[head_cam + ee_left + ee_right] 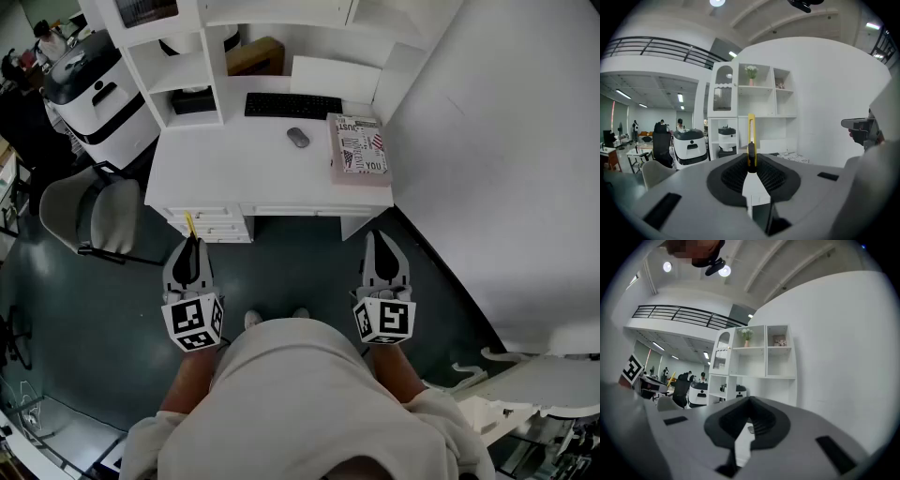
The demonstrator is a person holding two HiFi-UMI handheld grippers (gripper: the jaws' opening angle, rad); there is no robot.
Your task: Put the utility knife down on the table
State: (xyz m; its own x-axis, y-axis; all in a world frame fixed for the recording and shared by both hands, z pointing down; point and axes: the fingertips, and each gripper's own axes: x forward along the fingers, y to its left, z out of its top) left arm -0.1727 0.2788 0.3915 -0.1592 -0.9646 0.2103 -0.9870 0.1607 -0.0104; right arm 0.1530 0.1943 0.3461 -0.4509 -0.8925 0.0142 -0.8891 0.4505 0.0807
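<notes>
Utility knife (pixel 751 133) juts forward, clamped between the left tongs (pixel 751 165).

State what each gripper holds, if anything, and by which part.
Left gripper clamps the utility knife by one end; right gripper holds nothing.

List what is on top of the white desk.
On the white desk: a black keyboard, a grey mouse, a patterned book, and shelving at the back. Anything under the book is covered.
</notes>
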